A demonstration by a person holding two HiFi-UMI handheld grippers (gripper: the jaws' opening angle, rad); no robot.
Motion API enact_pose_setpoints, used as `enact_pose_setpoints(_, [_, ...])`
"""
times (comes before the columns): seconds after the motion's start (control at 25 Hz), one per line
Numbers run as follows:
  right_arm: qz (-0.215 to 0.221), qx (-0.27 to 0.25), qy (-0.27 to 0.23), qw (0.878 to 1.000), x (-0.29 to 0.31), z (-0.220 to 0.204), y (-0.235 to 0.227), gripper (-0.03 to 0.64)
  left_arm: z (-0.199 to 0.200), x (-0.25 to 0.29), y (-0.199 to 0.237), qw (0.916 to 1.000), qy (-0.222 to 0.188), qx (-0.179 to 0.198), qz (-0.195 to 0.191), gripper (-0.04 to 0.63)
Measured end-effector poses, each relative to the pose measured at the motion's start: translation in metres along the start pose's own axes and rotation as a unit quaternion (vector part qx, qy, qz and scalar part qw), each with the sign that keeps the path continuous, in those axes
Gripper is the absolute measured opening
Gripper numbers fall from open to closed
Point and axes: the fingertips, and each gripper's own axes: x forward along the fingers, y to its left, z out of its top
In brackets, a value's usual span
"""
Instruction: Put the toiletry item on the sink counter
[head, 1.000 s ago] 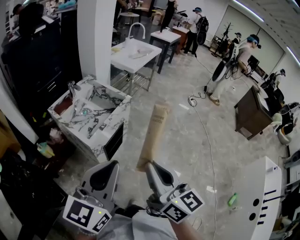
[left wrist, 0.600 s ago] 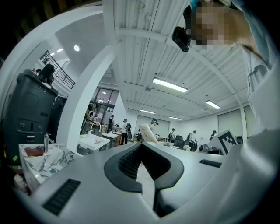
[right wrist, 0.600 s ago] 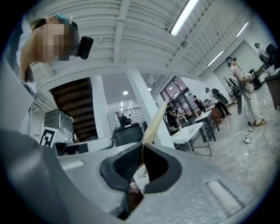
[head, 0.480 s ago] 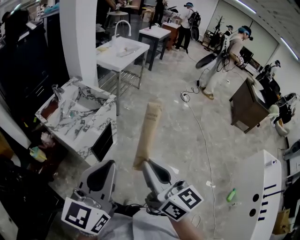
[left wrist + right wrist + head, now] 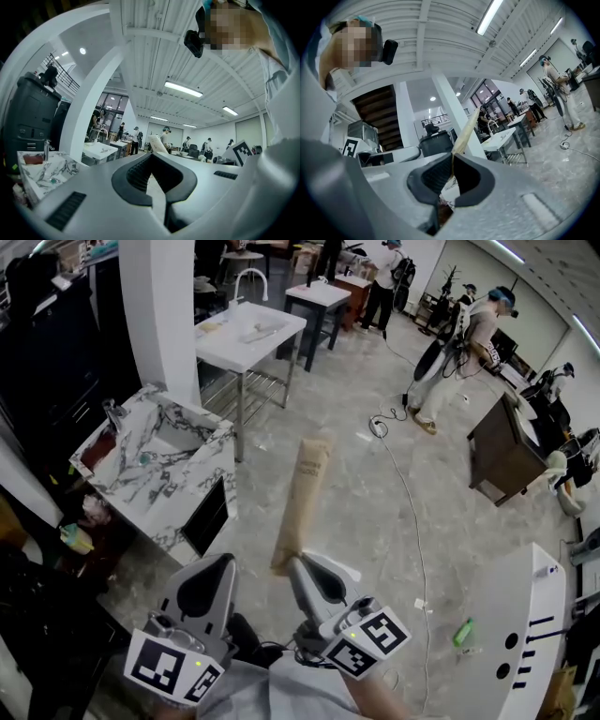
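Right gripper (image 5: 292,565): jaws nearly together, pinched on the flat crimped end of the tan plastic squeeze tube (image 5: 306,498). The tube stands up and away from you over open floor, cap end high. In the right gripper view the tube (image 5: 467,132) leaves the pads as a thin edge, so the hold is on a narrow seam. Left gripper (image 5: 217,570): jaws together, nothing in them. The grey-veined white marble sink counter (image 5: 221,461) sits ahead to your left, well apart from the tube, with its chrome faucet (image 5: 113,414) on the far side. Likely step: carry across. Hold the pinch firm, since the long tube could swing on that seam. Mind the white cable (image 5: 414,521) on the floor. Aim for flat marble beside the basin, lower the cap end first, then release.
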Motion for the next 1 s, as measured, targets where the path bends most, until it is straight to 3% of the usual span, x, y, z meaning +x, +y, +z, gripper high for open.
enact_pose_setpoints(0.52, [0.015, 0.001, 0.013, 1.0, 0.026, -0.004, -0.009, 0.008, -0.004, 0.016, 0.02, 0.9999, -0.002, -0.002, 0.014, 0.003])
enact_pose_setpoints(1.0, [0.006, -0.002, 0.012, 1.0, 0.074, 0.007, -0.045, 0.008, -0.001, 0.066, 0.059, 1.0, -0.003, 0.0, 0.006, 0.003])
